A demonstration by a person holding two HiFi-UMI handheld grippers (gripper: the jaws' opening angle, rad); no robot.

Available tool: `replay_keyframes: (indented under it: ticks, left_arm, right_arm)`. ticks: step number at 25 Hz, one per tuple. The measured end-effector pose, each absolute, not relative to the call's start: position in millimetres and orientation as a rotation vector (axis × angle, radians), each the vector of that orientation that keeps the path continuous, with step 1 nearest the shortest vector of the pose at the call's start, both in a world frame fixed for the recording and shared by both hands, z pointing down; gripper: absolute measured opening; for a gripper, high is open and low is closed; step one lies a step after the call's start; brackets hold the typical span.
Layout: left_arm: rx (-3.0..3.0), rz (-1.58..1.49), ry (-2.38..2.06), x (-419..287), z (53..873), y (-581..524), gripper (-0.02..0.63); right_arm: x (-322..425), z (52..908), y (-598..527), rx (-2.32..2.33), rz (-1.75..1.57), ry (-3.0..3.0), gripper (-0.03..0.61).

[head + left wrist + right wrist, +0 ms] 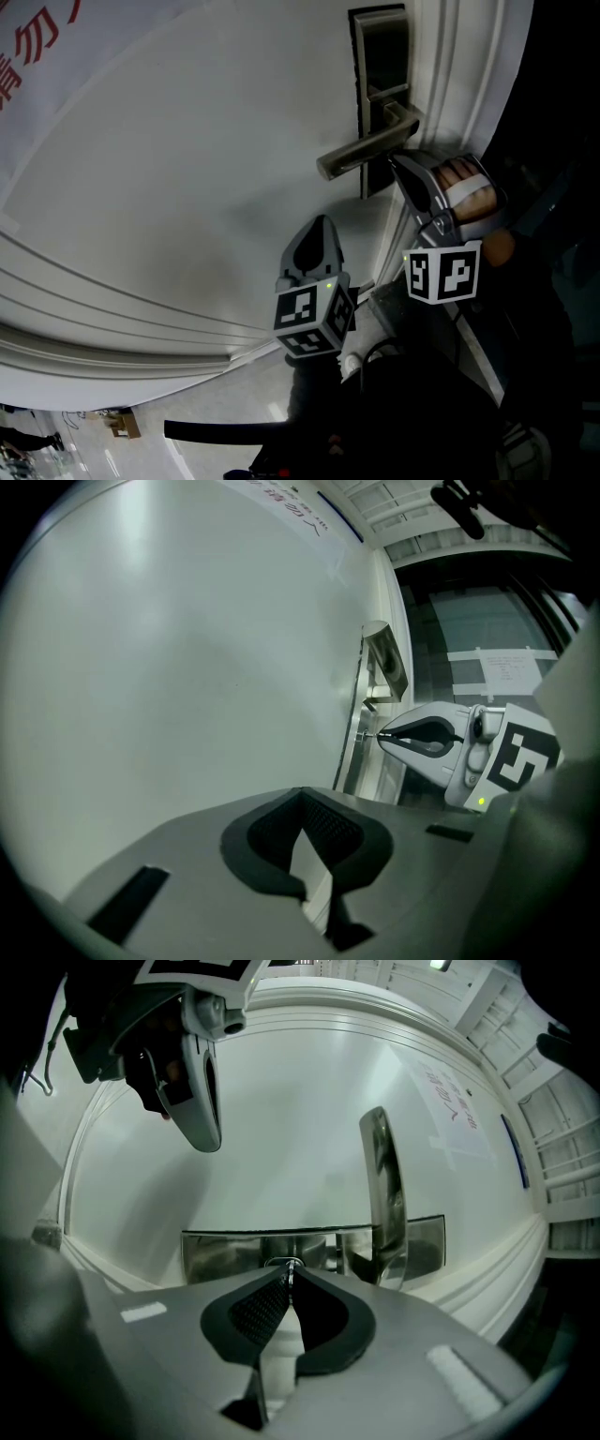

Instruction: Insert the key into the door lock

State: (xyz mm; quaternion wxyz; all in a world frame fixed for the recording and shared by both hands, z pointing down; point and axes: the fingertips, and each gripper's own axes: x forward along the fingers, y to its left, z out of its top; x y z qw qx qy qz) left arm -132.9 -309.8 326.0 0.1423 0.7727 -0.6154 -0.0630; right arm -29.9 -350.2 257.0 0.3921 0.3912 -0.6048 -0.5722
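Lining up the small metal key point(382, 733) with the lock is the step in hand. My right tool point(288, 1279) is clamped on it, and only a sliver of key pokes out past the tips. The key sits right at the round keyhole in the brushed-steel lock plate point(225, 1251), just under the steel lever handle point(366, 150). The tip looks to be touching the keyhole or barely started in it, and I cannot tell which.

By my judgement, the next move is a straight push along the key's own axis. The blade has to be square to the slot, because any tilt would jam it or twist it in my grip.

My left tool point(302, 799) hangs lower down, well apart from the lock, near the plain white door point(187, 169). Its tips are together with nothing between them.

The lever juts out beside my right tool and is the one thing crowding the approach. The white moulded door frame point(469, 84) runs close on the other side, so there is little room to swing. A sheet with red characters point(28, 47) is stuck farther along the door, out of the way.
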Motion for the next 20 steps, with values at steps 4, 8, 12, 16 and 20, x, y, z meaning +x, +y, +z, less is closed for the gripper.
replay_keyframes:
  ticks: [4,8,12,16,20]
  left_arm:
    - [2.23,-0.196,-1.794,-136.0,326.1,-311.6,0.002]
    - [2.235,-0.191,-1.789,-134.7,327.2,-312.1,0.002]
    - [2.24,-0.183,-1.787,-134.6,328.0,-311.9,0.002]
    - [2.233,-0.194,-1.784,-134.6,326.4,-311.8,0.002]
    - [2.234,-0.202,-1.79,-135.7,324.3,-311.4,0.002]
  right_arm:
    - [-29.9,256.9,-350.3,0.992,-1.454,-1.535,0.012]
    - [-29.7,257.1,-350.7,0.993,-1.454,-1.534,0.012]
    - [-29.7,257.5,-350.7,0.992,-1.454,-1.534,0.012]
    - [-29.7,257.3,-350.8,0.993,-1.452,-1.532,0.012]
    - [-29.9,257.1,-350.8,0.991,-1.453,-1.531,0.012]
